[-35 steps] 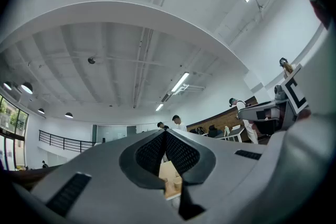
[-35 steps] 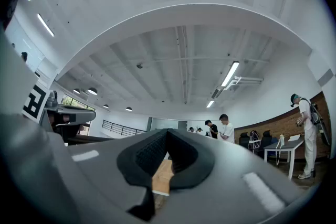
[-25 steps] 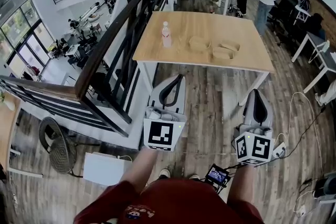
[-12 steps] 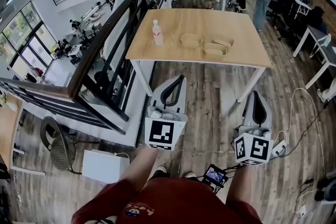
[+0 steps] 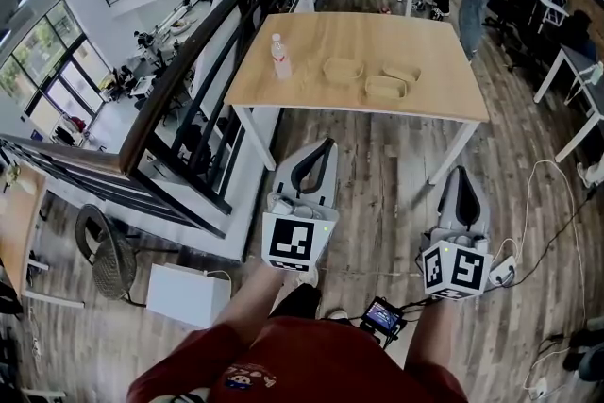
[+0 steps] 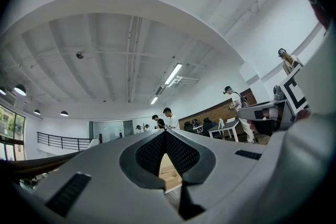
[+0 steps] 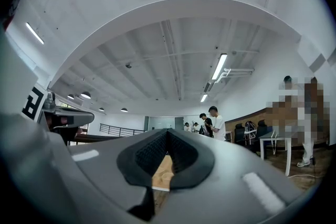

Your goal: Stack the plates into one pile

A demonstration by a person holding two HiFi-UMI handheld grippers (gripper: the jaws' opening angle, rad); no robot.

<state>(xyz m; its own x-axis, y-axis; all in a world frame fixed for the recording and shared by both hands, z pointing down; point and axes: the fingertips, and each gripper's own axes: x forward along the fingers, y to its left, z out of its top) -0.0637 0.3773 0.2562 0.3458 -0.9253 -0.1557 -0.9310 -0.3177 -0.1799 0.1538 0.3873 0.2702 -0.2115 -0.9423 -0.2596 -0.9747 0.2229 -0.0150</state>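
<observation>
The left tool (image 5: 324,146) and right tool (image 5: 461,175), both closed and empty, point toward the table (image 5: 321,38) bearing unstacked plates (image 5: 343,69).

3 plates lie on the wooden table (image 5: 283,85), all pale tan, shallow, with raised rims, each open side up and flat on the wood. none is stacked on another. the first plate (image 5: 343,71) sits near the table's middle, apart from the other 2. the second plate (image 5: 386,88) lies at 4 o'clock from it, nearer the table's front edge. the third plate (image 5: 403,74) lies at 3 o'clock from the first and at 1 o'clock from the second, right beside it; whether those 2 touch cannot be told.
</observation>
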